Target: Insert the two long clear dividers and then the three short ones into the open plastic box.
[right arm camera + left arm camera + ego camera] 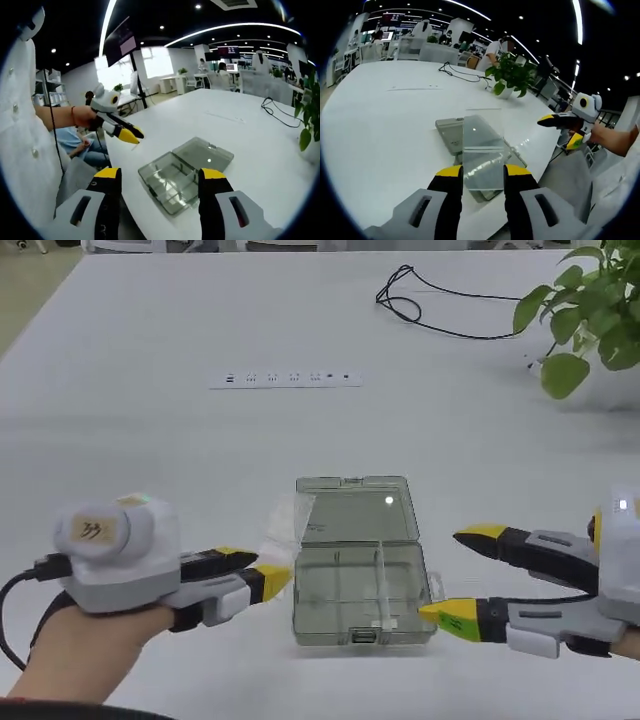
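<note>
Divider [482, 145] pinched in left tool [484, 171], sharp in left gripper view; right tool [160, 175] spread near box [205, 152].

A smoky grey, see-through plastic box [355, 505] is shown at lower centre on a plain white table [150, 440]. Yellow tips, black fingers and pale grey bodies are seen on the left gripper [270, 580] and right gripper [452, 574]. A colourless clear divider [482, 145] is seen mid-frame. A black cable [430, 315] and green leafy plant [590, 310] are shown upper right.
</note>
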